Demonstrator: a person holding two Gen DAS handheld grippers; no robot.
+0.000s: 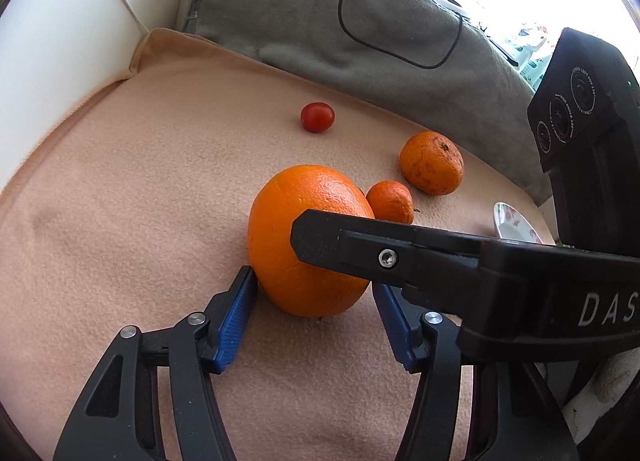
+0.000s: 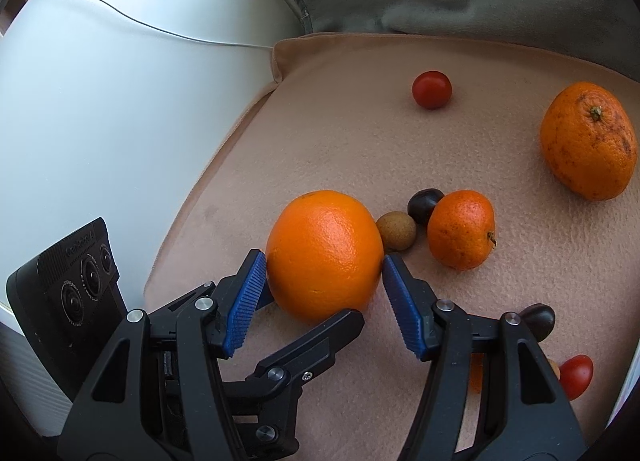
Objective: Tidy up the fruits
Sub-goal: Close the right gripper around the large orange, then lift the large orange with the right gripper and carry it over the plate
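A white cable point(image 2: 132, 19) crosses the pale surface at far left, beside the peach fleece blanket point(image 2: 340, 149) that carries the fruit. The large orange point(image 2: 324, 255) sits mid-blanket with both tools around it: the right gripper point(image 2: 324, 273) has its blue pads point(image 2: 245, 307) pressed to either flank of the orange, while the left gripper point(image 1: 314, 285) brackets it too (left pad touching, right pad hidden behind the other tool, so its hold cannot be told). Just right lie a tan round fruit point(image 2: 396, 231), a dark one point(image 2: 425, 201) and a small mandarin point(image 2: 461, 229); a cherry tomato point(image 2: 432, 89) sits farther back, a bigger mandarin point(image 2: 588, 141) far right.
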